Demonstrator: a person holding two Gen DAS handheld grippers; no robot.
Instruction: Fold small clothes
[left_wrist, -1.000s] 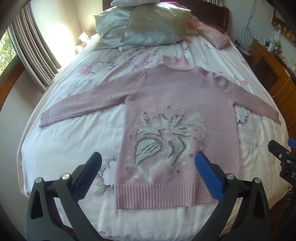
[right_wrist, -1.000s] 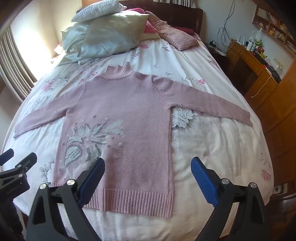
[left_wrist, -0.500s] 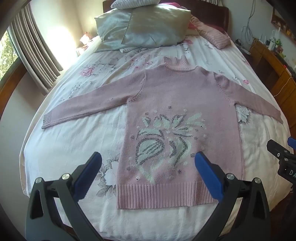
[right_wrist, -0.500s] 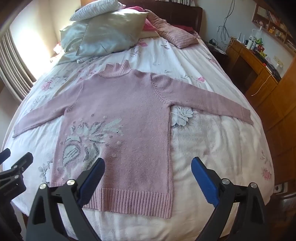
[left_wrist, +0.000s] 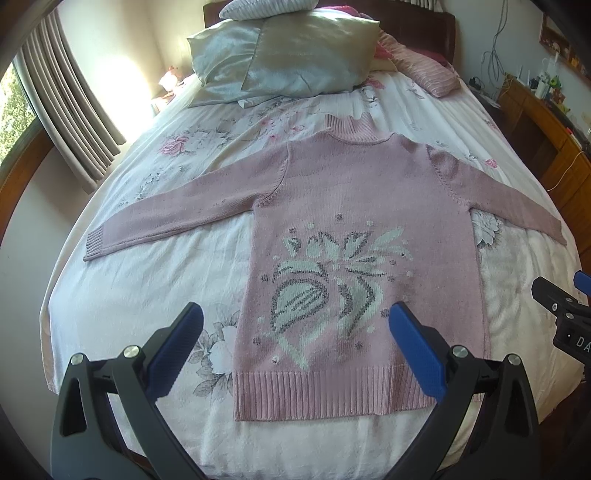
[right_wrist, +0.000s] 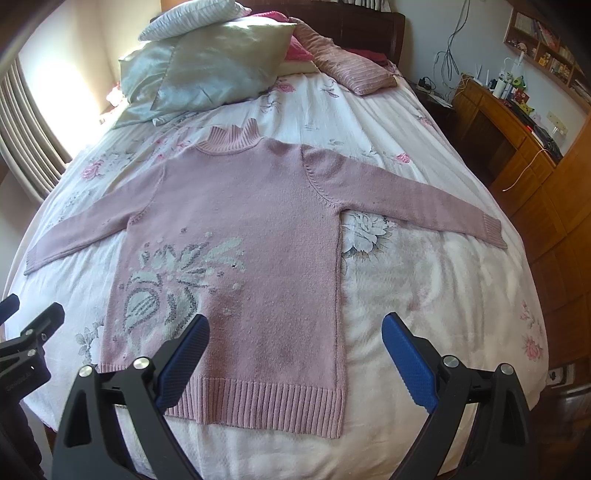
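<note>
Left wrist view gives us the pink knitted sweater (left_wrist: 362, 206) spread flat and face up on the white bedspread printed with grey and pink flowers (left_wrist: 129, 295), both long sleeves stretched out sideways. We see a fine, even knit across its body, a ribbed hem along the near edge, ribbed cuffs at the sleeve ends and a ribbed high collar pointing toward the headboard. A pale mint and grey leaf-and-bulb motif (left_wrist: 332, 288) is worked into the chest, dotted with small raised bobbles.

Our left gripper (left_wrist: 295, 345) hovers above the sweater's hem, its black plastic arms spread wide and its blue textured pads (left_wrist: 417, 354) holding nothing. From the right wrist view, our right gripper (right_wrist: 295, 360) hangs just as wide and empty over the hem's right corner, its blue pads (right_wrist: 406, 362) finely stippled.

At the head of the bed we see two smooth, satiny pale green pillows (right_wrist: 221, 59) leaning together, a white ribbed cushion (right_wrist: 192, 16) on top of them and a long pink corded bolster (right_wrist: 343, 62) beside them. A glossy wooden desk (right_wrist: 517, 147) stands along the right of the bed.
</note>
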